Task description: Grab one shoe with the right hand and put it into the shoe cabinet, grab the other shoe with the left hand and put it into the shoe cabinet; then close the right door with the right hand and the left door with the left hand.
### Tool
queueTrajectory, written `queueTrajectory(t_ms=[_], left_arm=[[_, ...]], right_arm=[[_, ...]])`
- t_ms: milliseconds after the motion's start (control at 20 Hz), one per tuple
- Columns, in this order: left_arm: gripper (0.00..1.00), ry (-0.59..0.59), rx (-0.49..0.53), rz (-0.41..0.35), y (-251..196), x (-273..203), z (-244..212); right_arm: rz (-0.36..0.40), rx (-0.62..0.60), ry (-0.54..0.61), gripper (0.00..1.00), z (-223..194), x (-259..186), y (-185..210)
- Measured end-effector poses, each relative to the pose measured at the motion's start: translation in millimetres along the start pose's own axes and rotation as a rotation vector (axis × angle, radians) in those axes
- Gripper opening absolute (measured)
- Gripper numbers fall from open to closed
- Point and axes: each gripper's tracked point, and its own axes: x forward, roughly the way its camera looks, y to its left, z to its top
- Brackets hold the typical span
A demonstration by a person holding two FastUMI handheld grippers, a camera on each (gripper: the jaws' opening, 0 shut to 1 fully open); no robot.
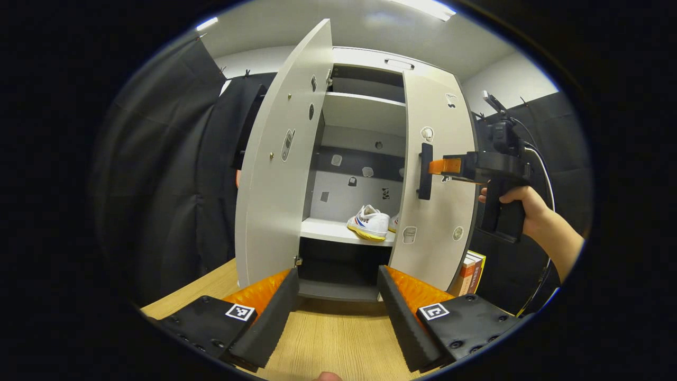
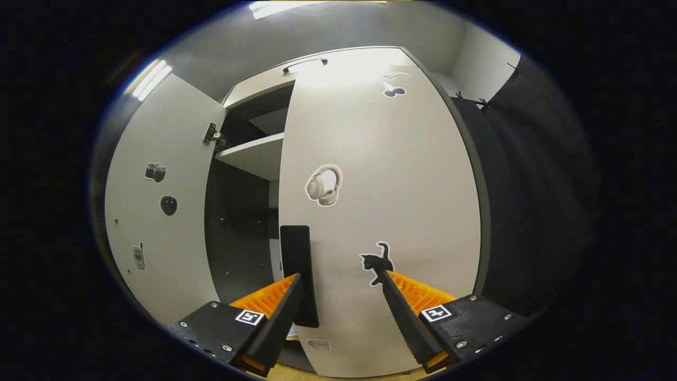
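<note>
White shoes shelved, doors next!
Left gripper view: shoe (image 1: 369, 222) sits on the cabinet shelf (image 1: 328, 231), a second just behind; left claw (image 1: 334, 301) gapes empty over the bench (image 1: 328, 338); left door (image 1: 280, 159) wide open. Right gripper view: right claw (image 2: 342, 304) spread, empty, against the right door (image 2: 381, 211) by its handle (image 2: 297, 264), nearly closed.

Left gripper (image 1: 336, 312) is hovering low with its fingers spread apart; right gripper (image 2: 341, 312), gripped by a hand (image 1: 521, 209), is reaching forward, jaws parted.
</note>
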Motion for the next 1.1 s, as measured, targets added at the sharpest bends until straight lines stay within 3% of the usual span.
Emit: queueTrajectory(t_ms=[300,650,800,1100], left_arm=[[0.97,-0.033,-0.002,-0.004,-2.6,1.3,17.0],[0.97,-0.057,0.008,-0.007,-7.2,5.0,30.4],[0.97,-0.066,0.018,-0.014,-13.6,5.1,34.8],[0.94,-0.120,-0.042,-0.044,-19.0,-3.7,66.6]], right_arm=[[-0.047,-0.071,-0.052,0.92,10.9,-75.5,-17.8],[-0.129,-0.075,-0.063,0.92,-8.1,-167.7,-26.2],[-0.158,-0.083,-0.044,0.92,-26.3,-196.8,-24.7],[-0.124,-0.064,0.045,0.92,-92.9,-241.8,-9.4]])
